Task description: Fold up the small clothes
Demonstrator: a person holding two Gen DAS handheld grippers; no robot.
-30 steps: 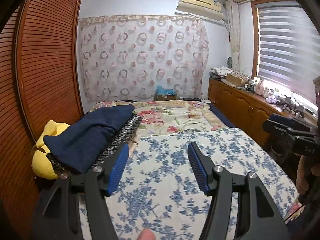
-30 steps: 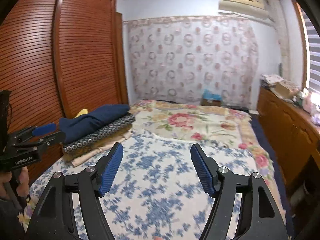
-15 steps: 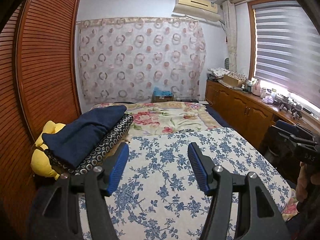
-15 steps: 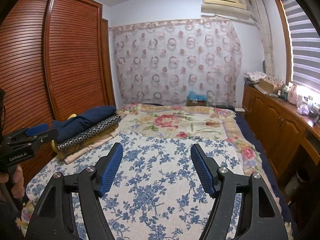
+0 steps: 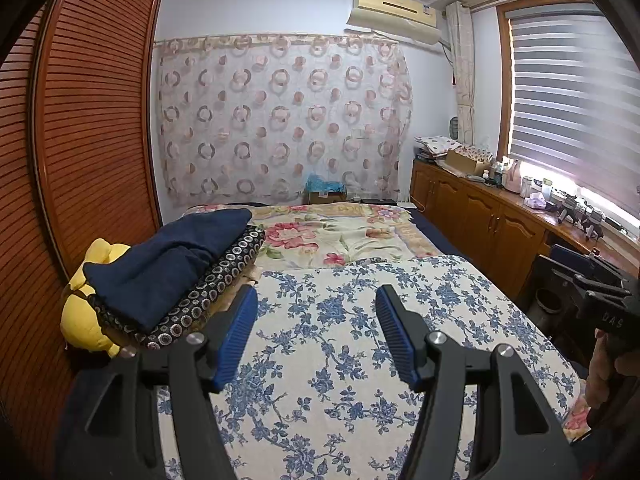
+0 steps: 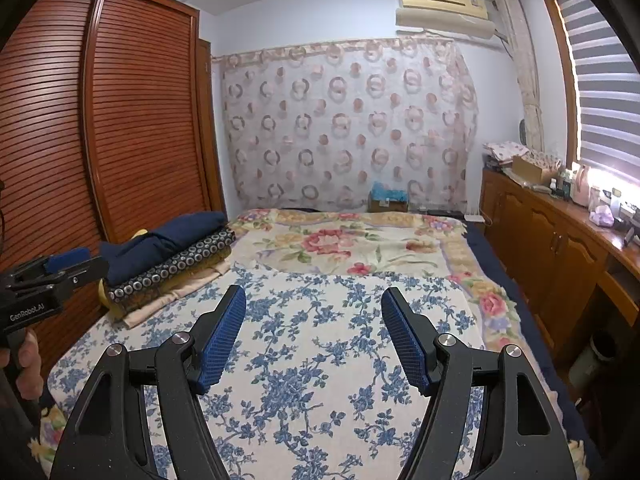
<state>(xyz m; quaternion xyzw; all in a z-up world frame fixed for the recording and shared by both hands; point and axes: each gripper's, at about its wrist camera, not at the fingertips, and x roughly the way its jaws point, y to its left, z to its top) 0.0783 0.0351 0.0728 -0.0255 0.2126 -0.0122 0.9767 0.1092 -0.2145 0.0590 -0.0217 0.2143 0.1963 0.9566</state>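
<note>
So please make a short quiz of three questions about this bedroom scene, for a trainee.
1. True or false: the left gripper holds a garment.
2. Which lies on top of the pile of clothes: A) the dark blue garment, B) a red towel, C) a white shirt?
3. Fill in: the pile sits on the bed beside the wooden ____.

Key: 1 false, both it and the right gripper are open and empty; 2 A; 3 wardrobe.
</note>
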